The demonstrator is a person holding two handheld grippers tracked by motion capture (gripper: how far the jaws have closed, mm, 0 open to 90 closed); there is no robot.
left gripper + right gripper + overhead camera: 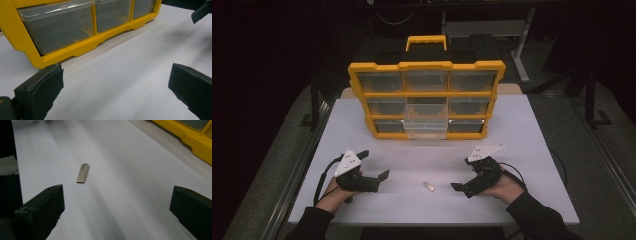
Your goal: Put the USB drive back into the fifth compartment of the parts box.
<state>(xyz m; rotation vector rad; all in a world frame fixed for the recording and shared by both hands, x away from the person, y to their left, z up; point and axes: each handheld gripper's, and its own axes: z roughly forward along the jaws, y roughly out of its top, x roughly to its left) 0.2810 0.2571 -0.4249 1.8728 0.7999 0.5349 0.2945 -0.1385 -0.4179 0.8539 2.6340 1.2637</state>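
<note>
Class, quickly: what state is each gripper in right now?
Left gripper: open, holding nothing.
Right gripper: open, holding nothing; small flat silver metal stick lies on the white table ahead.

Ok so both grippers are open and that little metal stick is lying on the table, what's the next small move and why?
Probably ease the right gripper forward over the small metal stick so its open jaws straddle it. The stick lies flat and untouched on the white table, nearer the right gripper than the left gripper. The bottom middle drawer of the yellow organizer is already pulled out, perhaps to receive it.

A workshop-like lab: yellow parts organizer (427, 97) on a white worktable (522, 150).
</note>
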